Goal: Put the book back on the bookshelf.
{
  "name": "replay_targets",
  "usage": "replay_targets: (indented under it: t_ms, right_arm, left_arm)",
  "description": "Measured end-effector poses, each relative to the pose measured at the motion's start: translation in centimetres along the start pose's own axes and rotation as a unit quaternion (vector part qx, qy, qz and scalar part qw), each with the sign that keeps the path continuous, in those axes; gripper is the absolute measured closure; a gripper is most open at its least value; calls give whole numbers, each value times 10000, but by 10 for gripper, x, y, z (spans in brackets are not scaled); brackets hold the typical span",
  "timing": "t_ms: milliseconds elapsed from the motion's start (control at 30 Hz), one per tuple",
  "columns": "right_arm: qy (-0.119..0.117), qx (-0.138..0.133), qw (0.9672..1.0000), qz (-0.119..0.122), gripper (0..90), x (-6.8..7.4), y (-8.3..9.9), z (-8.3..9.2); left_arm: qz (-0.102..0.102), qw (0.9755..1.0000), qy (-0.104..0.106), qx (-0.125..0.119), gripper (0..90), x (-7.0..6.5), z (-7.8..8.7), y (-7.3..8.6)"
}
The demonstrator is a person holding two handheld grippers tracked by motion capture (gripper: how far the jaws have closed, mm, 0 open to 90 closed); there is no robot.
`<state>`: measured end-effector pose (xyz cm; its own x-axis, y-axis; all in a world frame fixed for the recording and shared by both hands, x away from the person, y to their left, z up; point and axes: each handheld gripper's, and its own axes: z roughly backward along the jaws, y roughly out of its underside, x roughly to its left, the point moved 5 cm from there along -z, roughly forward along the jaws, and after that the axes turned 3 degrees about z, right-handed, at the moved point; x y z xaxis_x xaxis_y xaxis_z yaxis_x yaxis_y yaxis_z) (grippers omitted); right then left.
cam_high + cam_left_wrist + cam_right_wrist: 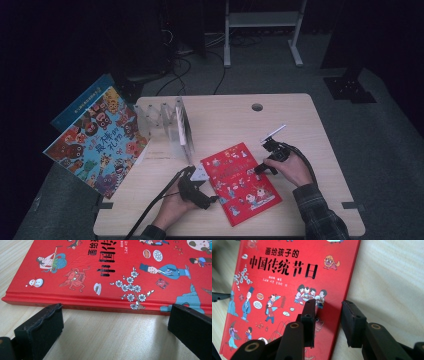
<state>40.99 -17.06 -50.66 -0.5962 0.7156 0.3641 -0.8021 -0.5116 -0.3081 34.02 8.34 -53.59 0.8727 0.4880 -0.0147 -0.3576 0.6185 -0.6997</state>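
A red picture book (240, 182) with black Chinese title lettering lies flat on the wooden table (300, 125), near its front edge. My left gripper (206, 188) sits at the book's left side. In the left gripper view its jaws stand wide apart, low over the table, facing the book's spine (105, 303) with nothing between them; the gripper (115, 315) is open. My right gripper (262, 168) is at the book's right edge. In the right gripper view the gripper (328, 304) straddles that edge, one jaw over the red cover (287, 290), the other over bare wood, with a gap on both sides.
A large colourful picture book (97, 140) leans off the table's left side, with a blue book (80, 102) behind it. A white folding rack (172, 125) stands at the table's back left. A cable hole (257, 107) is near the far edge. Dark floor with cables surrounds the table.
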Motion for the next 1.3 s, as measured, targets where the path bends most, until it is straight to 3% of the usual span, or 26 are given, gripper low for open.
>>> replay_targets:
  t_ms: [133, 267, 633, 933, 1133, 1300]
  right_arm:
    - [103, 220, 9997, 60, 631, 2, -1, -2]
    - [131, 258, 9996, 75, 630, 3, -2, -2]
    - [29, -90, 9996, 249, 674, 9, -7, 18]
    - [-195, -292, 9985, 429, 658, 23, -26, 38]
    - [-262, -87, 9982, 533, 653, 29, -37, 40]
    - [-348, 113, 9984, 431, 664, 24, -40, 33]
  left_arm:
    - [3, 10000, 1, -3, 0, 0, 0, 0]
    - [1, 10000, 3, -5, 0, 0, 0, 0]
    - [-10, 10000, 21, -9, 0, 1, 0, 0]
    - [0, 10000, 1, -10, 0, 2, 1, 1]
    - [33, 10000, -25, -40, 0, 5, 2, 2]
    - [22, 10000, -27, -29, 0, 6, 3, 3]
